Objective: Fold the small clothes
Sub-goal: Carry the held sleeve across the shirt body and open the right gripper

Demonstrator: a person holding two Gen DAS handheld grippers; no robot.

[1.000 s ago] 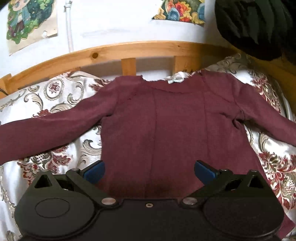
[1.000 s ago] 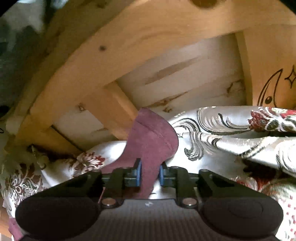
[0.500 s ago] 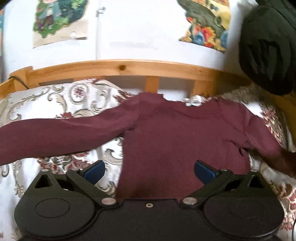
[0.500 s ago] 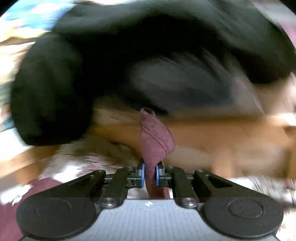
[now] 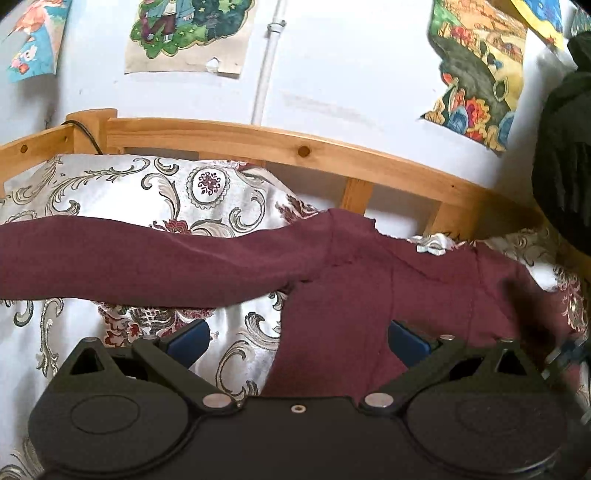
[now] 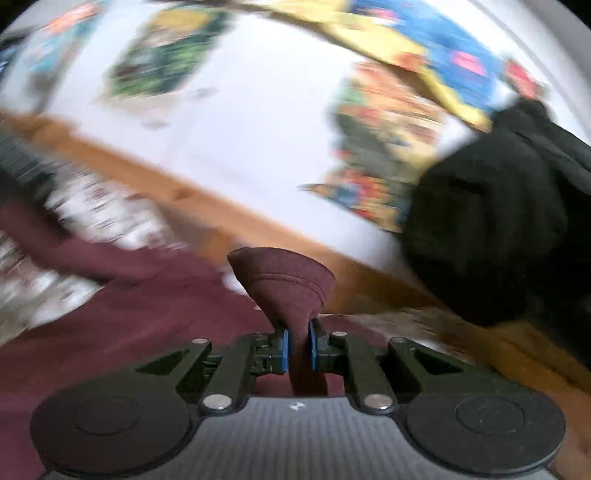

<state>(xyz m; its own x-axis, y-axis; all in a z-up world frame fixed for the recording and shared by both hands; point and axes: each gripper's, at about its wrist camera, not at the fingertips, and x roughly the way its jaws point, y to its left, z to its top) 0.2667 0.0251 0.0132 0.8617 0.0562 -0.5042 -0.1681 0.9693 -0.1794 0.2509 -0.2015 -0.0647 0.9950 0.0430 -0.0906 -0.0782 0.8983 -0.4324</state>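
Jaws of right gripper (image 6: 298, 349) tight on upright sleeve cuff (image 6: 284, 284).

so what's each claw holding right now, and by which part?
Right claw is shut on the maroon shirt, pinching the cuff end of one sleeve. Left claw is open, holding nothing.

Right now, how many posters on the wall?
4: one at far left, one left of the pipe, one at right, one yellow at top right. More may be hidden.
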